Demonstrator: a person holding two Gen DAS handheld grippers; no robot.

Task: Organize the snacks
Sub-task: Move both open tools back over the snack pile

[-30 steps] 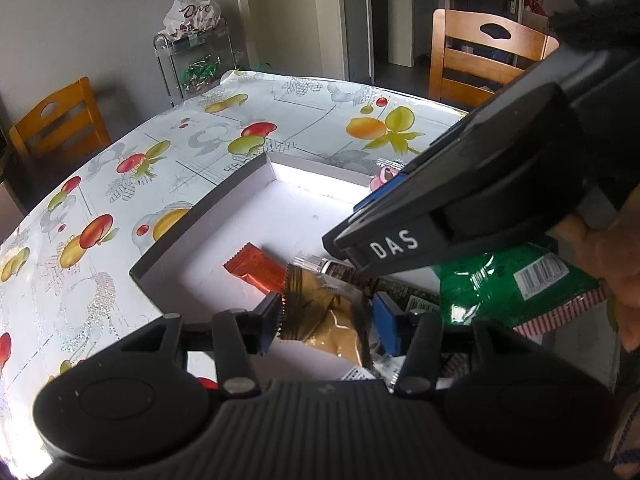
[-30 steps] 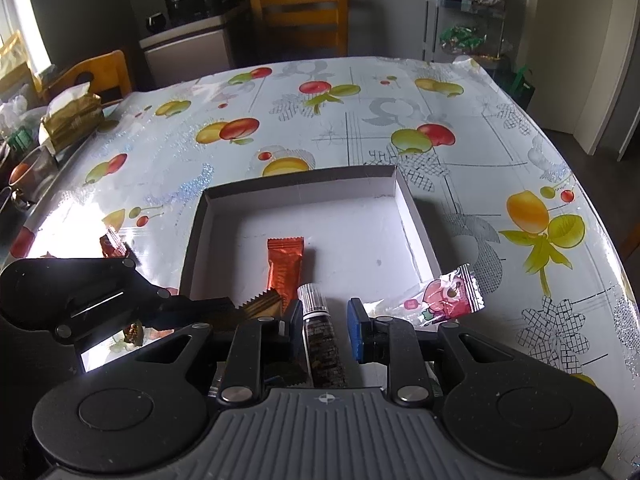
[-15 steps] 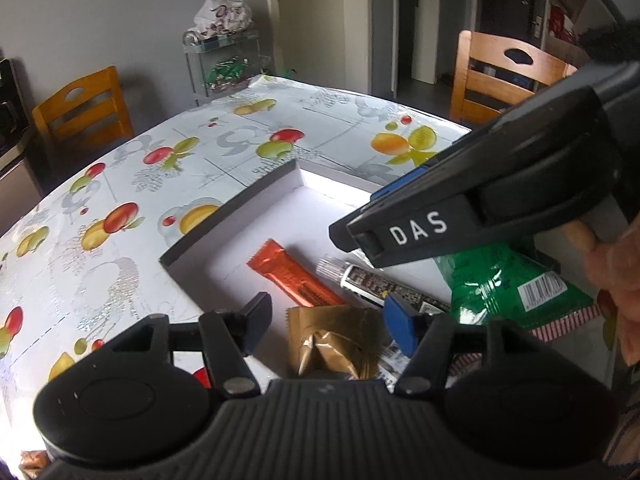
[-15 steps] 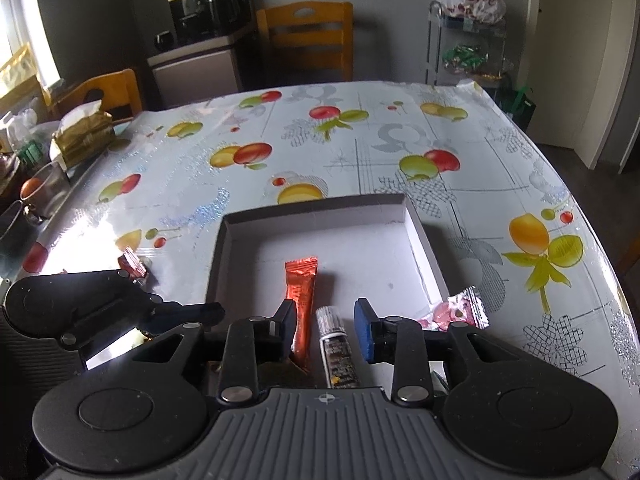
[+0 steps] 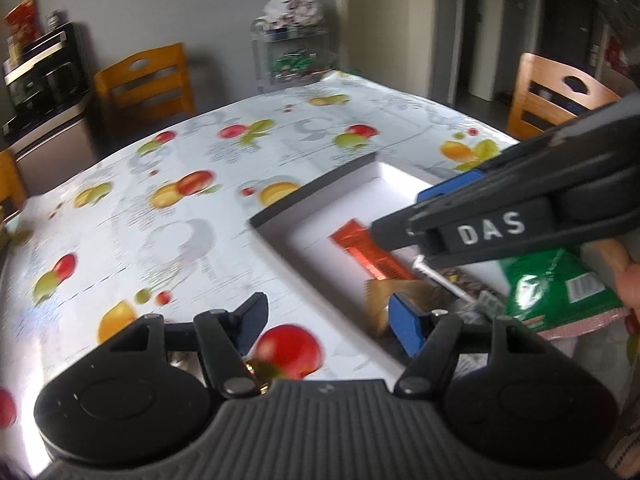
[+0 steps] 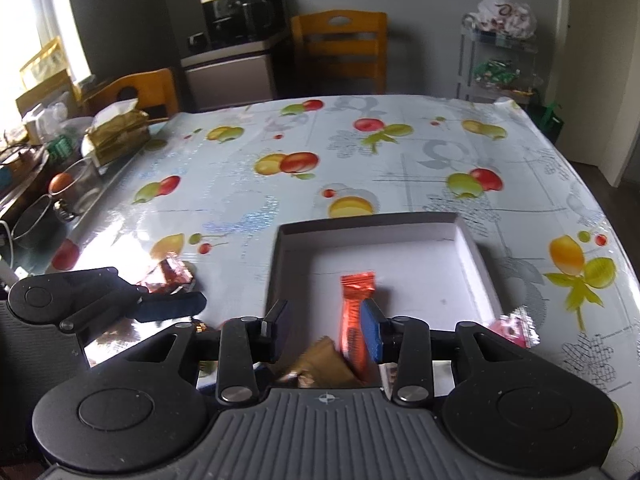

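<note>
Through the left wrist camera I see my left gripper [image 5: 332, 320] released, nothing between its jaws, above the fruit-print tablecloth [image 5: 180, 216] beside the box [image 5: 320, 196]. The orange bar [image 5: 372, 252], gold packet [image 5: 380, 300] and green bag [image 5: 556, 288] lie in it.

Right wrist camera: my right gripper [image 6: 326, 330] is opening, empty, over the gold packet [image 6: 320, 364] and orange bar [image 6: 354, 312].
</note>
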